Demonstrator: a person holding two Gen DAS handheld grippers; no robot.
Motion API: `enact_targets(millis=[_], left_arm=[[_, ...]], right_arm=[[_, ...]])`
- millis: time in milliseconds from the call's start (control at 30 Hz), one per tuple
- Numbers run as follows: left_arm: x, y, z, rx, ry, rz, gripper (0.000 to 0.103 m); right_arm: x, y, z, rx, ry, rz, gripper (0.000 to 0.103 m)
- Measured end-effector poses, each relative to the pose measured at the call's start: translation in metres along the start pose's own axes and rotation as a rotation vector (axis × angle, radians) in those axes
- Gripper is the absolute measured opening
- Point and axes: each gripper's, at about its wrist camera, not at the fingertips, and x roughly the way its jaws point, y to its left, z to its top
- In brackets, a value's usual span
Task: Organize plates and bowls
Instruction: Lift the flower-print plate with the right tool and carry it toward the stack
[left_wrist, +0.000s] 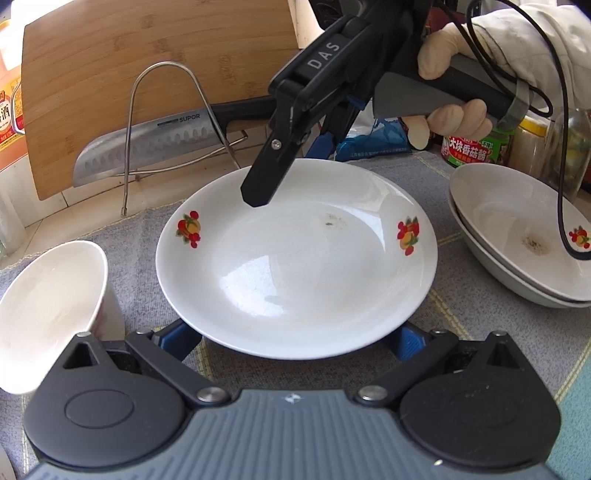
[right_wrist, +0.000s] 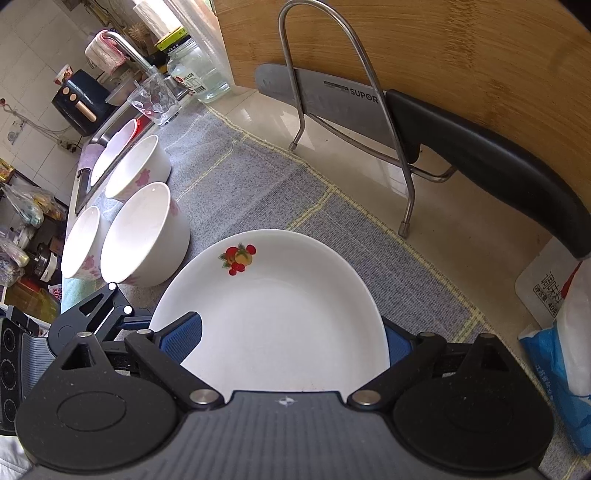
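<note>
Right tool (left_wrist: 288, 162) over one plate (left_wrist: 295, 266); two plates (left_wrist: 517, 236) stacked, four bowls (right_wrist: 144, 236).

On the bench (left_wrist: 517, 325) a plate (left_wrist: 295, 258) lies in the middle, a bowl (left_wrist: 48, 310) to its left, two stacked plates (left_wrist: 517, 236) to its right, and behind it a knife (left_wrist: 147, 144) in a rack (left_wrist: 166, 129) before a cutting board (left_wrist: 129, 74)

Grey mat (right_wrist: 258, 177) on tiled counter (right_wrist: 461, 236)

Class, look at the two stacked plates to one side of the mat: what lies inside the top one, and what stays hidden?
Inside the top plate are a brown stain and a fruit motif. The lower plate shows only its rim; its inside is covered.
</note>
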Motion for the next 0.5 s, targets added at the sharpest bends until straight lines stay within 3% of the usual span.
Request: enact_targets(millis=[500], left_arm=[[-0.029,-0.003,0.000,0.050,0.027,-0.047,0.102]], right_arm=[[-0.013,0.022,-0.021,0.030,-0.028,0.004,0.100]])
